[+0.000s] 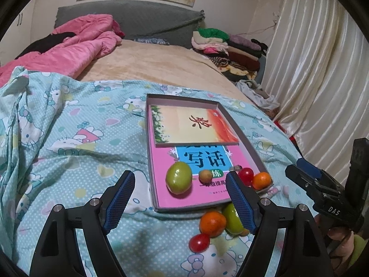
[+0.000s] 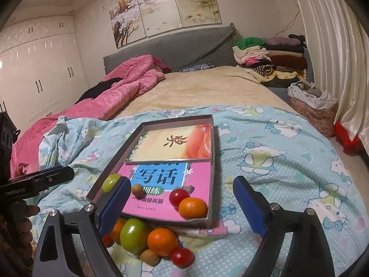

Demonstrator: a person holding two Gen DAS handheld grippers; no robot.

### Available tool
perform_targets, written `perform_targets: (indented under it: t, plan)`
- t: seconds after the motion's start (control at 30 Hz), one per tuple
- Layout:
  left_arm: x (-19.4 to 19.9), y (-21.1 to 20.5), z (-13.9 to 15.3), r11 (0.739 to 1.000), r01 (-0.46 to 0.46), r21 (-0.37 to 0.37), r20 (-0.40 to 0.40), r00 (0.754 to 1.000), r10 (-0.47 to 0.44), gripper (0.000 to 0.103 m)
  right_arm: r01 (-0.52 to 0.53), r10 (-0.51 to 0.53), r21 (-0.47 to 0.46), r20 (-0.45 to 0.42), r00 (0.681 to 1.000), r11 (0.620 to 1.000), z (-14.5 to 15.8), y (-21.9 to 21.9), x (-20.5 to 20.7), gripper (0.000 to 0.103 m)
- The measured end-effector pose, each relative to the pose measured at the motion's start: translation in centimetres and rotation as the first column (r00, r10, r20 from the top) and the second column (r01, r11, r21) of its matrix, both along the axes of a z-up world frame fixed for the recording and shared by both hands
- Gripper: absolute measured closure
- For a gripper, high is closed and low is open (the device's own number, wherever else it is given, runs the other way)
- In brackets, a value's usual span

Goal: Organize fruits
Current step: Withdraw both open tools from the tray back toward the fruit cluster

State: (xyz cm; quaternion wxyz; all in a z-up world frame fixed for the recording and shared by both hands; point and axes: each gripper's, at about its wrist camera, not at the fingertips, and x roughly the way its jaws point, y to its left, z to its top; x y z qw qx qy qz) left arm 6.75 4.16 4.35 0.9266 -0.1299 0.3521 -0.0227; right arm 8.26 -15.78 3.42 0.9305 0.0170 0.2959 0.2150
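The left gripper (image 1: pixel 181 185) hangs with its blue-padded fingers (image 1: pixel 120 198) spread and nothing between the pads; through the gap shows the near left corner of a shallow grey cardboard tray (image 1: pixel 251 147) lying on the bed. Inside the tray, on a pink workbook cover (image 1: pixel 175 198), sit a large green plum-like fruit (image 1: pixel 179 177), a small tan round fruit (image 1: pixel 205 176), a red cherry tomato (image 1: pixel 245 174) and a small orange tangerine (image 1: pixel 261 180), the last two touching in the near right corner. The right gripper (image 2: pixel 182 202) is likewise released, its fingers (image 2: pixel 250 207) wide apart and gripping nothing; the tangerine and tomato lie in the tray between and beyond its tips. Just outside the tray's near edge, on the bedding, a loose cluster rests: a second green fruit (image 2: pixel 133 235), an orange tangerine (image 2: pixel 162 241), a tan round fruit (image 2: pixel 149 256), a red tomato (image 2: pixel 182 256), with another orange and another red one partly hidden behind the right gripper's left finger. A cream and orange booklet (image 1: pixel 193 124) fills the tray's far half. The tray lies on a light blue cartoon-print quilt (image 1: pixel 80 124) over a beige bedsheet (image 2: pixel 203 87), with a pink comforter (image 2: pixel 129 80) bunched to the left, folded clothes (image 2: pixel 269 55) stacked by the grey headboard, and cream curtains (image 1: pixel 311 57) on the right. The quilt is open to the right of the tray; the cluster crowds its near edge.
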Motion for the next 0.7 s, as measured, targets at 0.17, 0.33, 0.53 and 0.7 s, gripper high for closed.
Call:
perform_targets:
  t: [0.17,0.33,0.53,0.7]
  plan:
    - [-0.3,-0.9,-0.2,0.999,0.024,0.034,-0.018,1.0,-0.024,0.021,-0.024,0.024,-0.01,-0.004,1.0,1.0,-0.1,0.5,-0.6,0.013]
    - [-0.6,-1.7,-0.1,0.997,0.042,0.066,-0.025,0.999,-0.041,0.021,-0.044,0.044,-0.018,-0.006,0.999,0.999,-0.1,0.9,-1.2,0.013]
    - [-1.0,-2.2,-0.3,0.995,0.062,0.083,-0.039,0.997,-0.059,0.021,-0.059,0.058,-0.026,-0.017,0.998,0.998,-0.1,1.3,-1.8,0.013]
    - [-1.1,-2.6,-0.5,0.993,0.065,0.094,-0.052,0.997,-0.06,0.021,-0.079,0.077,-0.041,-0.035,0.996,0.996,-0.4,1.8,-2.3,0.013]
